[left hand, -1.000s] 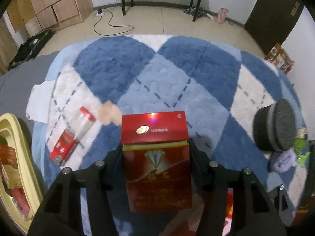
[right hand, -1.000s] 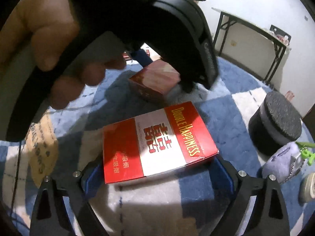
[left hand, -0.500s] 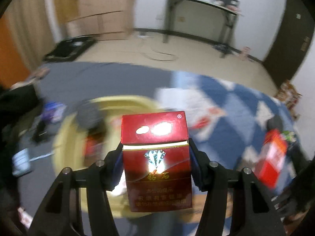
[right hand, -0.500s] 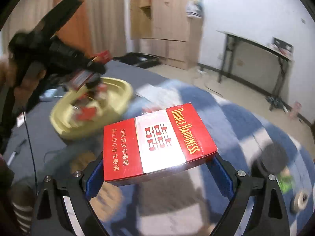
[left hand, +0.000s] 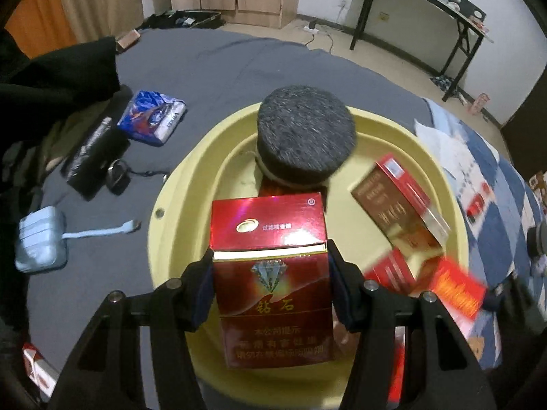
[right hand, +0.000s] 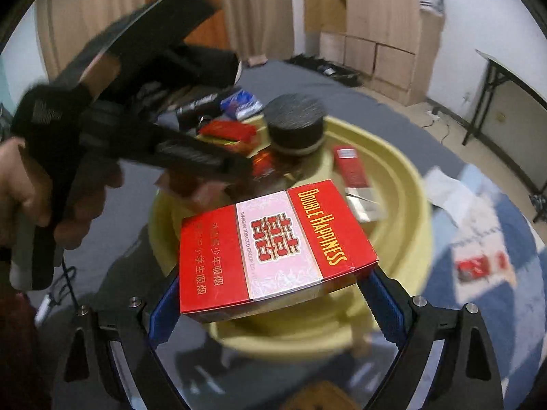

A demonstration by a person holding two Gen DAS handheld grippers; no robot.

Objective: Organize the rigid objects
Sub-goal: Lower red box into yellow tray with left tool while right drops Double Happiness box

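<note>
A grey bed sheet carries a yellow basin, beside a blue-and-white checked rug.

The left gripper has its jaws clamped on an upright dark red cigarette pack above the basin's near rim. The right gripper grips a flat red-and-white Double Happiness pack by its two ends, over the basin. Inside the basin lie a round dark-topped tin at the far side and several red cigarette packs. On the sheet left of the basin lie a blue packet, a black case and a pale blue case.
</note>
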